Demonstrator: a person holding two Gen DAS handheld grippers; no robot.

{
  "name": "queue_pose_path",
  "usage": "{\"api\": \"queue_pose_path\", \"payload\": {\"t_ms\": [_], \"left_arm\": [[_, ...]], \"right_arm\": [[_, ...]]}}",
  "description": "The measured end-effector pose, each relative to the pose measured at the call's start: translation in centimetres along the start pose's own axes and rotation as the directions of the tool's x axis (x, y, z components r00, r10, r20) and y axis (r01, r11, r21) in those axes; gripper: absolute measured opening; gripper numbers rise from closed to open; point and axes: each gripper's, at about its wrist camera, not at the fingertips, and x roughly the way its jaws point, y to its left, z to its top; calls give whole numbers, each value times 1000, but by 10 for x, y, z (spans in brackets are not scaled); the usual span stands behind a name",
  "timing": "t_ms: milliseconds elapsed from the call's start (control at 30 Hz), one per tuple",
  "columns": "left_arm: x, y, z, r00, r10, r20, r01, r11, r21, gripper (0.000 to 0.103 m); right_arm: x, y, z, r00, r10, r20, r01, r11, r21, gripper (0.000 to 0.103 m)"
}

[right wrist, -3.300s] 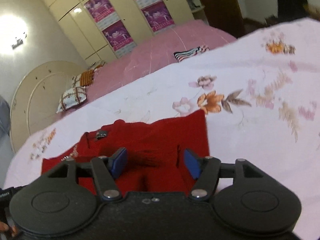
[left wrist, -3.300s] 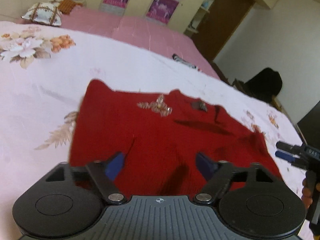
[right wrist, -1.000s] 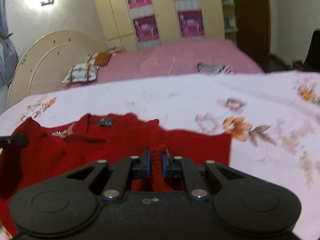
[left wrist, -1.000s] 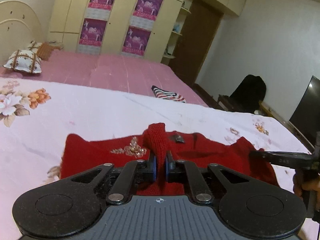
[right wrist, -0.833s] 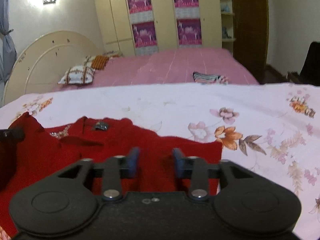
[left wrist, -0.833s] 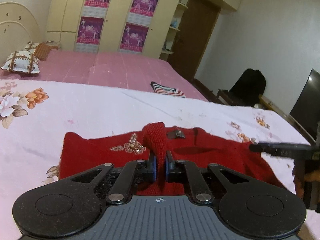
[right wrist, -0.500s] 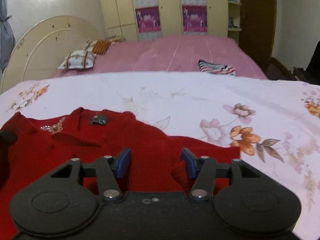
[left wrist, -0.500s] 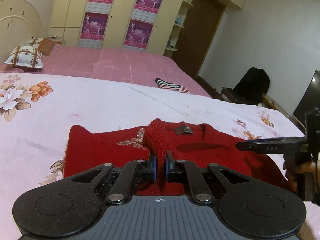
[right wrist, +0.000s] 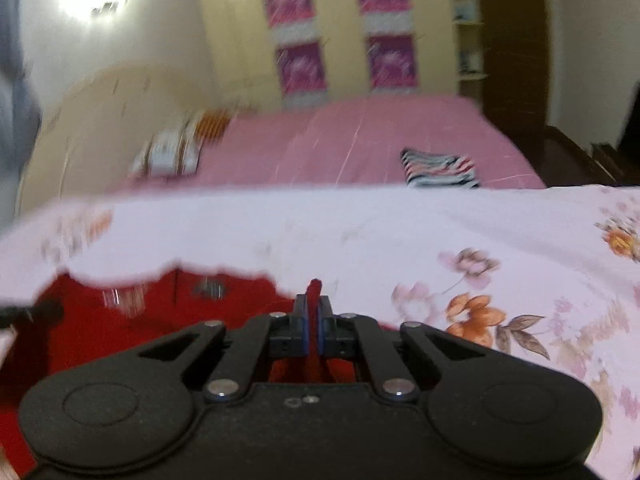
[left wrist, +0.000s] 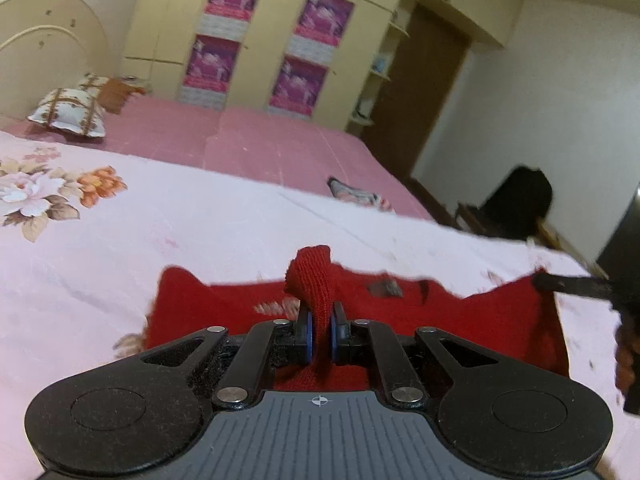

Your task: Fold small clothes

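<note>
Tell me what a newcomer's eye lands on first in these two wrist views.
The red knit garment spread on the floral bedsheet in the foreground stands out first. Each gripper is shut on a pinch of it: the left gripper on a thick raised fold, the right gripper, whose jaws have just been closing, on a thinner edge. Beyond, a folded striped cloth lies on the pink bedspread.

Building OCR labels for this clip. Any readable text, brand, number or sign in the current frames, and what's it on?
No text reads.
Wardrobe posters: print too blurred.
Neck tag on the red sweater: too small and smeared.
Right gripper, seen from the left wrist: any marking is blurred out.
Left gripper: only a crosshair symbol, no letters.
</note>
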Motion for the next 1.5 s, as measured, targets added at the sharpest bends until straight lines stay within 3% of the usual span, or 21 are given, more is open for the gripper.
{"api": "queue_pose_path", "payload": {"t_ms": [133,300,400,500,567,600,633,667,733,800,900,1000,1067,1133,1200,1267,1333,1400,1433,1467,1500], "left_arm": [[12,3,11,1000,22,21,-22,1000,-19,8],[48,15,5,993,107,-43,-109,993,-48,8],[64,14,-2,982,173,-79,-174,985,-2,9],[62,11,-3,977,184,-106,-184,983,4,9],[49,8,1,980,174,-95,-175,985,-2,9],[42,6,4,980,174,-98,-175,985,2,9],[35,4,6,979,176,-102,-176,984,5,23],[28,1,7,981,163,-102,-163,987,8,65],[8,-12,5,987,150,-53,-149,988,35,103],[-5,-36,-1,994,109,-6,-107,987,119,103],[6,-61,-11,996,56,-63,-46,987,151,103],[36,-61,-25,985,89,-148,-70,989,131,103],[48,-46,-33,976,138,-166,-119,986,117,103],[44,-35,-36,980,153,-131,-135,981,139,102],[35,-28,-35,981,147,-129,-128,981,145,102],[27,-26,-36,977,182,-112,-164,974,155,102],[19,-18,-37,974,199,-110,-186,975,122,102],[6,-18,-39,974,196,-111,-189,979,74,102],[2,-21,-40,975,191,-111,-183,980,74,103],[-3,-26,-42,977,182,-112,-173,981,82,103],[-7,-32,-45,978,172,-116,-162,982,92,103]], "right_arm": [[-5,-3,4,997,-42,58,39,998,43,4],[33,-7,-9,993,-98,-69,101,994,52,4],[50,-10,-16,983,-152,-104,159,985,68,5],[63,-5,-25,965,-203,-167,206,978,2,15],[49,-4,-23,964,-234,-129,236,972,0,31],[38,-5,-21,968,-225,-106,228,974,14,31],[27,-4,-19,971,-221,-86,224,975,18,30],[18,-2,-18,973,-218,-69,220,975,18,32],[-3,7,-21,983,-178,-40,179,984,22,32],[-9,19,-24,991,-122,-48,122,992,8,32],[-5,46,-36,994,-68,-80,66,997,-29,32],[12,63,-43,992,-41,-123,37,999,-37,29],[22,66,-50,986,-65,-153,55,996,-70,29],[27,56,-58,980,-141,-140,125,985,-116,29],[19,31,-60,977,-178,-120,170,983,-72,27],[10,8,-61,977,-174,-120,173,985,-15,16],[3,4,-63,974,-194,-121,192,981,-26,16],[-4,13,-64,966,-229,-121,223,973,-60,19],[-9,17,-64,967,-229,-116,223,973,-64,26],[-15,23,-65,973,-206,-104,200,978,-65,34],[-22,33,-67,979,-180,-96,174,982,-71,33]]}}
